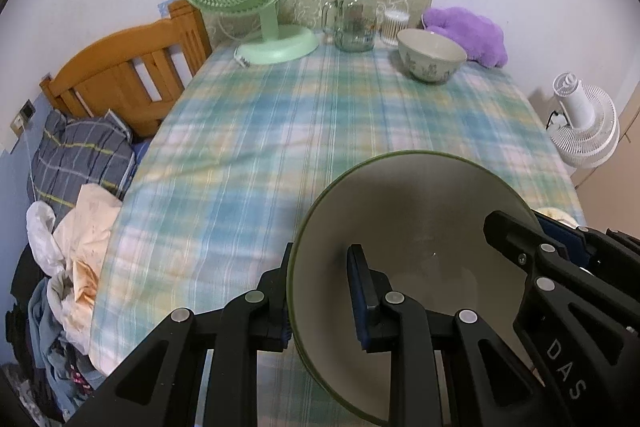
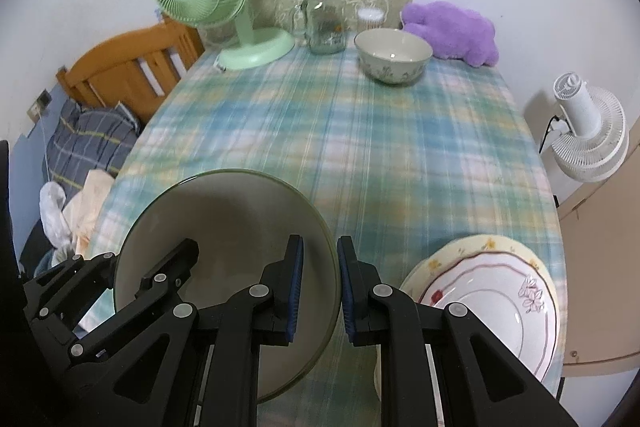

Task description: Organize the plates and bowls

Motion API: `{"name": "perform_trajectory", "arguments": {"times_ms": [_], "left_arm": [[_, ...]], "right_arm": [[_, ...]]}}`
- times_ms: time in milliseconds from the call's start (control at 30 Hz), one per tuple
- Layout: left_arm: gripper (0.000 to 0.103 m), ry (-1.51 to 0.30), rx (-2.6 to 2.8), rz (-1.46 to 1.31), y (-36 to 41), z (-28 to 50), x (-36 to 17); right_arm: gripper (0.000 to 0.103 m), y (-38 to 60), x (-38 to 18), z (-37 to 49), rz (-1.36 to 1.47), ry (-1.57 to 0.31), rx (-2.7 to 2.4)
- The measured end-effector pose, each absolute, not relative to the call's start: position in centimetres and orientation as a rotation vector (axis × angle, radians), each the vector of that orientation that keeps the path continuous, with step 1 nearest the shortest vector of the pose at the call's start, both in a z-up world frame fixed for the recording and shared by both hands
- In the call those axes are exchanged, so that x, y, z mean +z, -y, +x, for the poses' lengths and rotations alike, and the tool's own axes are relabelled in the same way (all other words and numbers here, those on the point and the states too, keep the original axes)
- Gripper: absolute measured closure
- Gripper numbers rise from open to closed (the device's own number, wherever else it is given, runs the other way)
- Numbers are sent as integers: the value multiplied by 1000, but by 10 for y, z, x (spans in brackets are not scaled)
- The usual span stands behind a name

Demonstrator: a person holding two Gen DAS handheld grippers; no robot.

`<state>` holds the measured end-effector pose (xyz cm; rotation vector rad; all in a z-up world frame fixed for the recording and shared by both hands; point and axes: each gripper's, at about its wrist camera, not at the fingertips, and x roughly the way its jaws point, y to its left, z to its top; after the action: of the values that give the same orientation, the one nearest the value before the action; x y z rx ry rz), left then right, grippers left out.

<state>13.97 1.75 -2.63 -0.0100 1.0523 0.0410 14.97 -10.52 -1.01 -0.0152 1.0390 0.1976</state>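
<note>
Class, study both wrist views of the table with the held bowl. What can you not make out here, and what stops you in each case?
- Held bowl underside: both views, hidden by its own wall.
- Plate stack count: right wrist view, gripper covers its near edge.
- Patterned bowl print: too small.
- Jar contents: small, glare.
- Left gripper and right gripper handles: cut off at the bottom edge.
</note>
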Motion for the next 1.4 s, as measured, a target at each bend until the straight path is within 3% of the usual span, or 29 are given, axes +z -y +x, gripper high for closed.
{"name": "perform_trajectory", "arguments": {"times_ms": [533, 933, 1067, 1100, 1167, 1233, 1267, 1400], "left_arm": [[81, -1170, 69, -13, -25, 133, -66], [79, -1185, 71, 13, -18, 133, -77], [60, -1186, 26, 8, -19, 133, -72], [59, -1183, 22, 27, -18, 134, -69], [50, -1170, 2, 44, -17, 135, -62], [44, -1159, -27, 41, -20, 137, -53], [38, -1153, -38, 42, -21, 139, -49], [23, -1102, -70, 46, -22, 146, -28]], "right_arm": [[83, 92, -51, 145, -60, -1168, 229], [80, 90, -57, 144, -130, -1119, 214], [79, 90, -55, 145, -111, -1123, 212], [77, 90, -54, 145, -97, -1124, 219], [68, 90, -50, 145, -76, -1121, 225], [48, 89, -45, 145, -62, -1111, 226], [43, 89, -41, 146, -59, -1109, 217], [38, 88, -20, 147, -32, -1073, 199]]}}
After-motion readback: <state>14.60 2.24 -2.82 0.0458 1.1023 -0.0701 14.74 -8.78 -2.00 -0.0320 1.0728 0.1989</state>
